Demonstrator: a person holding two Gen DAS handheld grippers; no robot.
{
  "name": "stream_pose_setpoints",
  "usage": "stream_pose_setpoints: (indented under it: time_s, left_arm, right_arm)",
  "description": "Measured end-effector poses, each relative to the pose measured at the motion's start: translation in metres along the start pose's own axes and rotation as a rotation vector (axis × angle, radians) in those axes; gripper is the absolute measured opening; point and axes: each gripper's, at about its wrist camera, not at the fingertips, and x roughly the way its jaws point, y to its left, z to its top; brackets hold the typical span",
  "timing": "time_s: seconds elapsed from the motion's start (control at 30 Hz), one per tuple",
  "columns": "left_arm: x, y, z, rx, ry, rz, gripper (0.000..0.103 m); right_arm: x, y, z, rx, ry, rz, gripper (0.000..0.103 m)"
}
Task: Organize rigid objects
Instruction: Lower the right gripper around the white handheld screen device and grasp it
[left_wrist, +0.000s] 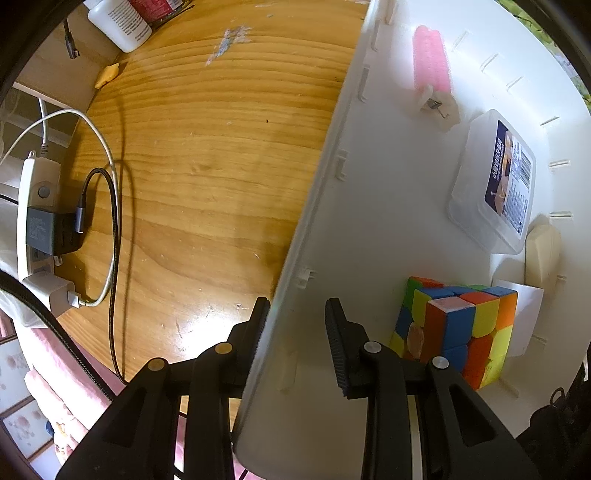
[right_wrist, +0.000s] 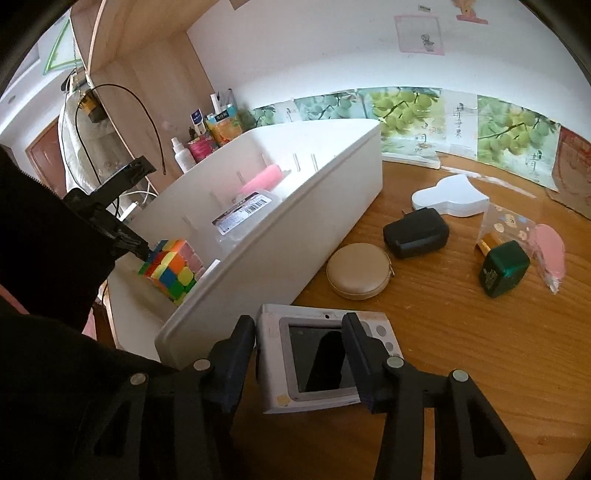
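Note:
My right gripper is shut on a small white camera with a dark screen, close to the near end of the white bin. My left gripper points down and straddles the bin's side wall, one finger outside and one inside, shut on it. In the bin lie a colourful puzzle cube, a clear labelled box and a pink roller. On the wooden table to the right lie a tan round case, a black charger, a green bottle and a white case.
A power strip with plugs and looping cables sits at the table's left edge, and a white bottle stands at the back. A patterned bag with a pink item lies far right. Bottles and packets crowd behind the bin.

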Motion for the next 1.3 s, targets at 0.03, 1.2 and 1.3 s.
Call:
stream_pose_setpoints:
  time_s: [0.03,1.2,1.3]
  left_arm:
    - [0.000,0.000,-0.001,0.002,-0.001,-0.002,0.034]
    - [-0.004,-0.006,-0.008,0.010,-0.008,0.000,0.034]
    - [-0.004,-0.006,-0.007,0.007,-0.006,-0.004,0.034]
  right_arm:
    - [0.001,0.000,0.000,0.004,0.008,0.004,0.043]
    - [0.037,0.007,-0.013,-0.059,0.171,-0.232,0.099]
    - [0.045,0.007,-0.013,-0.071,0.192,-0.246,0.099]
